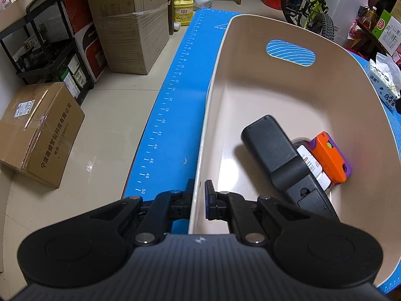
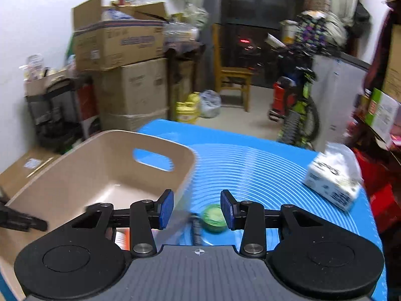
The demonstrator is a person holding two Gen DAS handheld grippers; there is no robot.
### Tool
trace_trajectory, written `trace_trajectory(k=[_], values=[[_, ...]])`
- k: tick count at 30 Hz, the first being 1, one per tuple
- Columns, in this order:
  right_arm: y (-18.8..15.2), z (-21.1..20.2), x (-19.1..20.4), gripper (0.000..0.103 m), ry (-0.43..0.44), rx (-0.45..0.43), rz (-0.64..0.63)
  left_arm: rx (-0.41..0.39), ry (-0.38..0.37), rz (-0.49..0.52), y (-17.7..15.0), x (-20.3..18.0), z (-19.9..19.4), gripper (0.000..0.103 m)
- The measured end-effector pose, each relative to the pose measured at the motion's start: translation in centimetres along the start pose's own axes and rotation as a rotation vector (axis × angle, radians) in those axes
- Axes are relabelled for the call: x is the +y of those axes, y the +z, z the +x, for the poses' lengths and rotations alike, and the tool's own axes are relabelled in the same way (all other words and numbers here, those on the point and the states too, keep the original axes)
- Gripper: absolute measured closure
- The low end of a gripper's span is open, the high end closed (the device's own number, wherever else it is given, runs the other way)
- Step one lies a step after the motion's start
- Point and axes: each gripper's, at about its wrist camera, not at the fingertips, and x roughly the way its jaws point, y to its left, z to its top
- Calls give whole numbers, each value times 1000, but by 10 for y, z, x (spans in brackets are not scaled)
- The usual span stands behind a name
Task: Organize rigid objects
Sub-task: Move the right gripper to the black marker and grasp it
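A beige plastic basket [image 1: 263,95] with a handle slot stands on the blue mat [image 1: 185,95]. Inside it lie a black remote control [image 1: 273,153], an orange and purple block [image 1: 330,155] and a white labelled item [image 1: 309,161] partly hidden under them. My left gripper [image 1: 199,192] is shut on the basket's near rim, one finger outside the wall and one inside. In the blurred right wrist view, my right gripper [image 2: 197,208] is open and holds nothing, just right of the basket [image 2: 100,168]. A small round green object [image 2: 213,217] lies on the mat [image 2: 263,163] below its fingers.
A tissue pack [image 2: 333,183] sits at the mat's right edge. Cardboard boxes [image 1: 42,133], a black rack [image 1: 50,45], yellow detergent jugs [image 1: 184,10], a wooden chair [image 2: 233,80] and a child's bicycle [image 1: 310,5] stand on the floor around the table.
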Motion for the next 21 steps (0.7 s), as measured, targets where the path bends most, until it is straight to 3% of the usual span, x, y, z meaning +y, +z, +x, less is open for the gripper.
trace_trajectory(k=[7, 16, 21], values=[[-32, 29, -20, 53, -28, 67, 3, 0, 0, 1, 0, 0, 0, 94], [-68, 76, -4, 53, 8, 209, -32, 0, 1, 3, 1, 1, 0, 94], [-75, 89, 1, 54, 14, 234, -74, 1, 6, 7, 1, 1, 1, 94]])
